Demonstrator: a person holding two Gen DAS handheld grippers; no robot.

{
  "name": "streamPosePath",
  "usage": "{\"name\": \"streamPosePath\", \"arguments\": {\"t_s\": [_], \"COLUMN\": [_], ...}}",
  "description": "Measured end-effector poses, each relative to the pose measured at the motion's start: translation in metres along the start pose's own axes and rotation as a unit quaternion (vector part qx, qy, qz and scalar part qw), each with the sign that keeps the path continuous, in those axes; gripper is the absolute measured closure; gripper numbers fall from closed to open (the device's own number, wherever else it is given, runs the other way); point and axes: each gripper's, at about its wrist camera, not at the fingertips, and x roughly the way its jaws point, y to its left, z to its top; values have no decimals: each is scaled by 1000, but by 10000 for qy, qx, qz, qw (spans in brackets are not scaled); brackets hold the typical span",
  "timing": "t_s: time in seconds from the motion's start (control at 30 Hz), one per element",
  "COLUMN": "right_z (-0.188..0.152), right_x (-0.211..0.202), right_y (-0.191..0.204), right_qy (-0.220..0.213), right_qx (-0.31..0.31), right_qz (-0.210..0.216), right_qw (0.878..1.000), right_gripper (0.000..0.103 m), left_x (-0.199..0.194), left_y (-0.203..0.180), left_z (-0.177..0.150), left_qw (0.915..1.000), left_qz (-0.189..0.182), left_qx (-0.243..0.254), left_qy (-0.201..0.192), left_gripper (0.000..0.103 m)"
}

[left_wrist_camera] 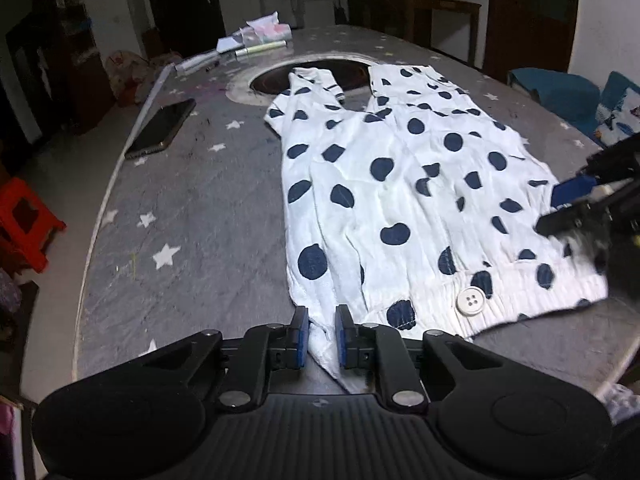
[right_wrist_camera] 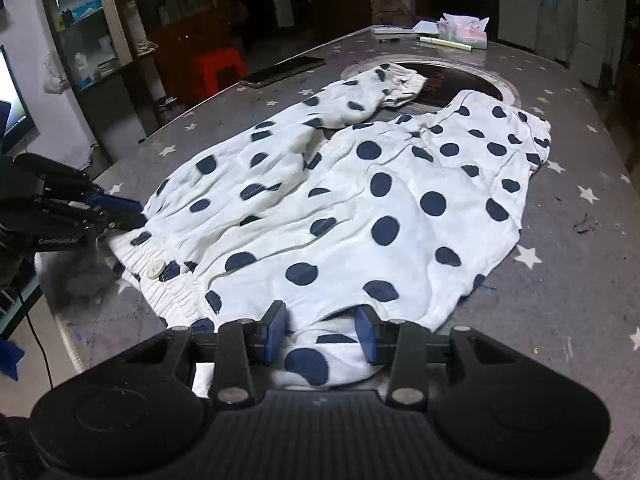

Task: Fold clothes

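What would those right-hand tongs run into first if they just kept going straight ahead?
The polka-dot garment: the right tongs already straddle its near edge, so they would plough straight into the cloth. The hole in the table lies far beyond.

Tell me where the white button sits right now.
The white button is on the ribbed waistband of the polka-dot pants, near the table's front edge; in the left wrist view it lies right of the left gripper.

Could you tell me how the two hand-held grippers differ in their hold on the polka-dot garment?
The left hand-held gripper has its jaws narrow, pinching a bunched white corner of the polka-dot garment. The right hand-held gripper has its jaws wider, with flatter spotted fabric between them, not clamped. Both sit at the garment's near waistband end.
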Motion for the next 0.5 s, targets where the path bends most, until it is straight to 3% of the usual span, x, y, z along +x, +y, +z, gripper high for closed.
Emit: {"name": "streamPosePath", "arguments": {"t_s": [0.2,0.4,0.5], "right_z": [14,43,40], "right_x": [17,27,27], "right_y": [-24,-75,-80], "right_qy": [181,77,116], "right_qx": [168,1011,1014], "right_qz": [9,186,63], "right_qw": [9997,9947,9948], "right_gripper": [65,65,65], "left_x": [-6,7,12], "left_y": [16,22,15], "left_z": [31,64,71], "left_qw": [9987,9972,9976], "left_qz": [174,265,89], "left_qx": [-323,-423,-352], "left_qy": [-363,-554,-588], "left_gripper": [80,68,67]}}
